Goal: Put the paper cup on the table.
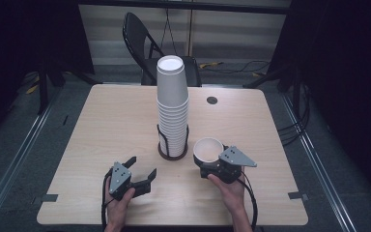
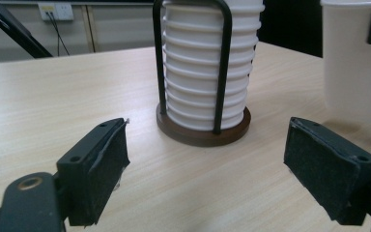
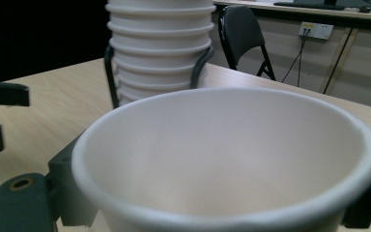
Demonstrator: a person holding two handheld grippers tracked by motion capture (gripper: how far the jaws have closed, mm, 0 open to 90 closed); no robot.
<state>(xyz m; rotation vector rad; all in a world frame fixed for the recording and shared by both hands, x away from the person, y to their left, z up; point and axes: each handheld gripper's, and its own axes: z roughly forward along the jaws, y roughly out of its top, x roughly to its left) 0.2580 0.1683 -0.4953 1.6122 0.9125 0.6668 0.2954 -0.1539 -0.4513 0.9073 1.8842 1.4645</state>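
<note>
A tall stack of white paper cups point(image 1: 173, 104) stands in a black wire holder with a round dark base point(image 1: 172, 153) at the middle of the wooden table point(image 1: 101, 121). Just right of the base is a single white cup point(image 1: 208, 150), upright with its mouth up, and my right gripper point(image 1: 210, 160) is shut on its sides. In the right gripper view that cup point(image 3: 232, 159) looms close, with the stack point(image 3: 159, 48) behind it. My left gripper point(image 1: 142, 167) rests open and holds nothing, left of the base. The left gripper view faces the stack point(image 2: 205, 72), with the held cup point(image 2: 352, 63) at the right edge.
A black folding chair point(image 1: 145, 43) stands behind the table's far edge. A small round dark hole point(image 1: 212, 100) sits in the tabletop right of the stack. Strips of grey tape point(image 1: 48, 198) mark the near corners. Bare wood lies left of the stack.
</note>
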